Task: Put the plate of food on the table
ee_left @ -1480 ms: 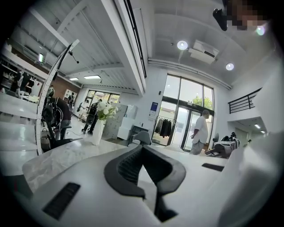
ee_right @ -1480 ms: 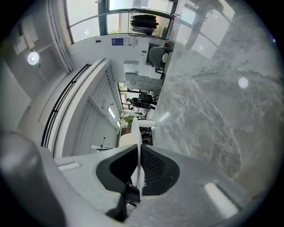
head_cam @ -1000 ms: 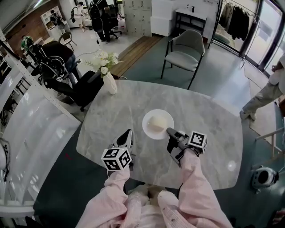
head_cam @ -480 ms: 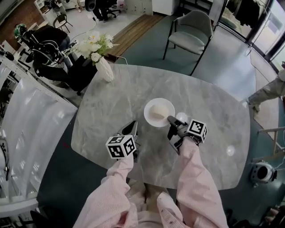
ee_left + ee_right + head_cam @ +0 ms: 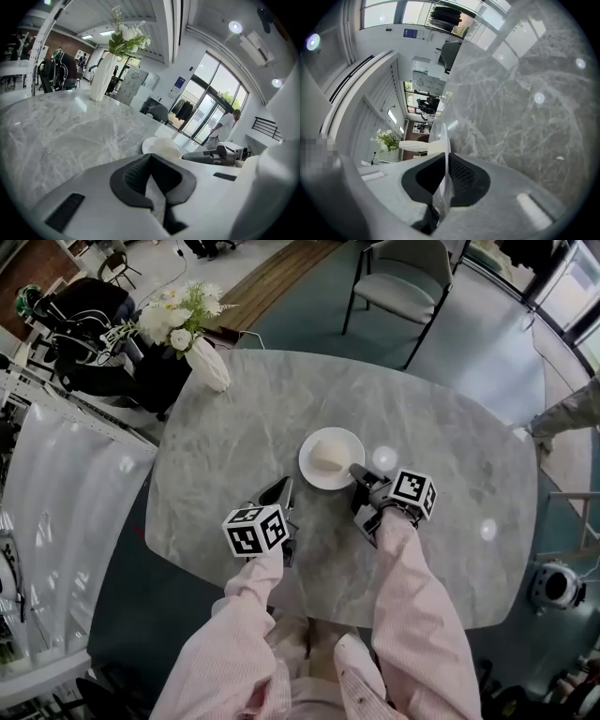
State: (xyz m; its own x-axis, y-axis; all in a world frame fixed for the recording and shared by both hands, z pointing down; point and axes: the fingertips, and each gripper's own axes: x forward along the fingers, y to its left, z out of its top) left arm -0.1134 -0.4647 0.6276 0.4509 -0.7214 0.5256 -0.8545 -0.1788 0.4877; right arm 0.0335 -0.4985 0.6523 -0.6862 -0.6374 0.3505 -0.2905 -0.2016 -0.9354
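Grey marble table (image 5: 234, 432) is filling most of the head view, with office floor showing around it; right gripper (image 5: 359, 474) is clamping the near rim of the white plate (image 5: 307, 467); in the right gripper view its dark pads are pressing on both faces of the plate, which is showing edge-on and running straight out from between them; pale mound of food (image 5: 328, 453) is sitting on the plate just beyond the jaw tips; plate is lying level at the table's middle, on the tabletop or just over it, cannot tell whether it is touching; bright light spot (image 5: 382, 458) is showing on the marble just right of those tips; marker cube (image 5: 413, 493) and pink sleeve (image 5: 412, 587) are trailing behind the claw toward the person.

Left gripper (image 5: 281, 489) is hovering to the left of the right claw, near the plate but apart from it; in the left gripper view its pads are meeting with nothing between them, clenched empty; plate is sitting ahead and right of its tips.

White vase (image 5: 210, 369) with white flowers (image 5: 176, 317) is standing well ahead and left of both claws, at the table's far edge; grey chair (image 5: 398, 282) is standing beyond the table, ahead of the right claw; a person's leg (image 5: 567, 413) is showing on the floor far to its right.
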